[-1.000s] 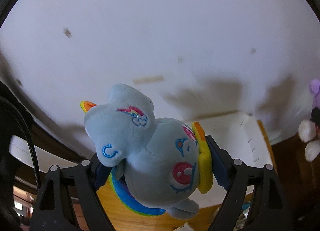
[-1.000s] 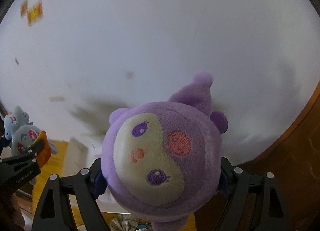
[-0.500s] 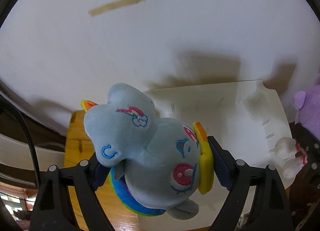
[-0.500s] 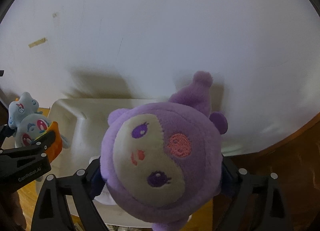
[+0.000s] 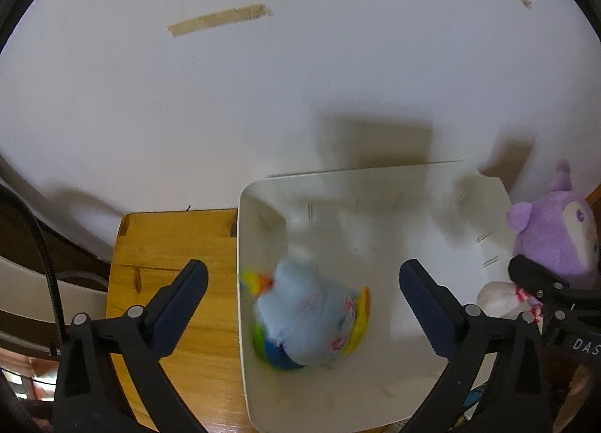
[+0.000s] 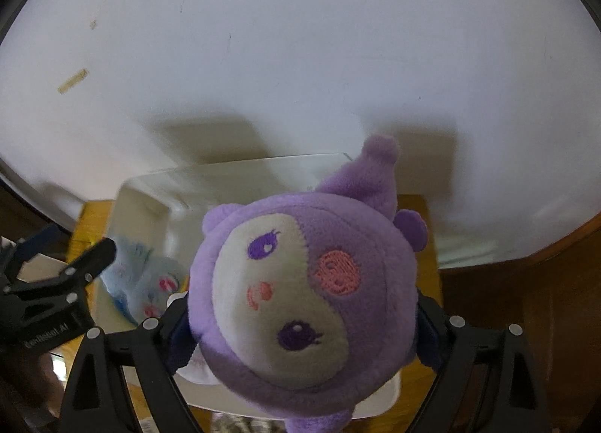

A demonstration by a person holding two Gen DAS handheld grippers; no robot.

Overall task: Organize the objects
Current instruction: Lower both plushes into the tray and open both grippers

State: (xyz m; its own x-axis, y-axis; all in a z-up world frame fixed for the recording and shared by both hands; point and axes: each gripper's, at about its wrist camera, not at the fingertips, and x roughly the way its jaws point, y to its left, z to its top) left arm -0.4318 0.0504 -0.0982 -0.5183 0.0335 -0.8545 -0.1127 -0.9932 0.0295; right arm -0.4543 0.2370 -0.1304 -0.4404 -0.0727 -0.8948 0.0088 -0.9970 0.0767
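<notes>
Left wrist view shows the left gripper (image 5: pixel 302 296) with its jaws spread wide and nothing between the pads: they have just been opening, and the blue pony plush (image 5: pixel 308 320), blurred, sits loose inside the white bin (image 5: pixel 375 410) near the bin's left wall. The bin rests on a wooden stool (image 5: pixel 169 245) against a white wall (image 5: pixel 263 95). Right wrist view shows the right gripper (image 6: pixel 300 331) above the bin's right side, its jaws also just opening, yet the purple plush (image 6: pixel 300 290) sits between them and looks seated on the pads, not dropped; whether the pads press it at this instant cannot be told for sure. So one toy appears stowed, and the second hangs over the bin awaiting release; whether other objects wait elsewhere is out of sight
</notes>
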